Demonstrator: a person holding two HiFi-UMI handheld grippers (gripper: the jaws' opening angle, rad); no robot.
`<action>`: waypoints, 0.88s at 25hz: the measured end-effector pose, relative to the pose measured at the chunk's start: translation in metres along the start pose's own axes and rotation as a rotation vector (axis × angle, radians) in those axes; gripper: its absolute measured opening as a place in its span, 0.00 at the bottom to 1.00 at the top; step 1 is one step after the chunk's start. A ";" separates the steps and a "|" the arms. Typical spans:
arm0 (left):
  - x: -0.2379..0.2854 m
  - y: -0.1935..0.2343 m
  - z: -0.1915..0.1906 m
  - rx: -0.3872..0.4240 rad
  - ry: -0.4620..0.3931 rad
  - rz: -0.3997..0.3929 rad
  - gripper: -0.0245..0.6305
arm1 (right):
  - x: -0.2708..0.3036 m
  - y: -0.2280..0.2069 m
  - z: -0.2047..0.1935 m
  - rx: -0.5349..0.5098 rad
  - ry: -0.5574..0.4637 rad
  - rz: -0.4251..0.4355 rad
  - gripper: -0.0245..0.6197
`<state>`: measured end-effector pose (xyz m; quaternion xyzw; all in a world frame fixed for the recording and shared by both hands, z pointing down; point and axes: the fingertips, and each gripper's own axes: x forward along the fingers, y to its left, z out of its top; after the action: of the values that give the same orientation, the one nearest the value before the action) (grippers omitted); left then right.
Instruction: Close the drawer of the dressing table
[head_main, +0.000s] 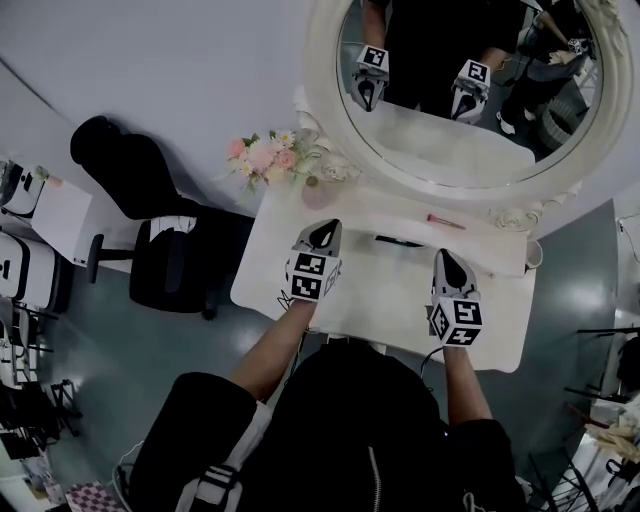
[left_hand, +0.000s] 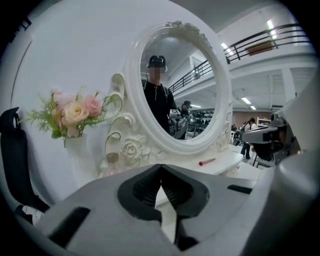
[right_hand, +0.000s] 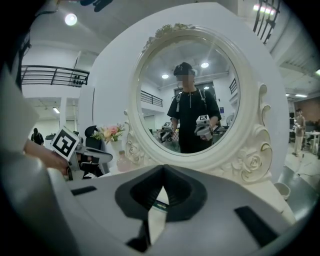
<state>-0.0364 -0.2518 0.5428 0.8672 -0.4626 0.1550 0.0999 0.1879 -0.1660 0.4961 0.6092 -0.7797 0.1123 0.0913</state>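
Observation:
The white dressing table (head_main: 385, 285) lies below me, its oval mirror (head_main: 470, 90) at the back. My body hides the table's front edge, so no drawer shows in any view. My left gripper (head_main: 325, 228) hovers over the left of the tabletop, its jaws shut with nothing between them (left_hand: 160, 165). Over the right of the tabletop hangs my right gripper (head_main: 447, 255), jaw tips also together and empty (right_hand: 163, 166). Both grippers point at the mirror, which reflects them.
A pink flower bunch (head_main: 262, 155) stands at the table's back left corner beside a small bottle (left_hand: 112, 157). A red lipstick (head_main: 445, 221) and a dark slim item (head_main: 400, 241) lie on the raised shelf. A black chair (head_main: 165, 255) stands left of the table.

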 end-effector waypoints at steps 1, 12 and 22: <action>-0.001 -0.005 0.009 0.013 -0.018 -0.010 0.04 | -0.001 -0.002 0.003 -0.002 -0.007 -0.005 0.04; -0.005 -0.040 0.067 0.069 -0.146 -0.078 0.04 | -0.009 -0.025 0.025 -0.025 -0.063 -0.056 0.04; -0.006 -0.047 0.074 0.080 -0.174 -0.073 0.04 | -0.017 -0.032 0.026 -0.036 -0.069 -0.071 0.03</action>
<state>0.0128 -0.2442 0.4703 0.8970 -0.4309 0.0938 0.0305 0.2226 -0.1656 0.4684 0.6382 -0.7622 0.0741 0.0792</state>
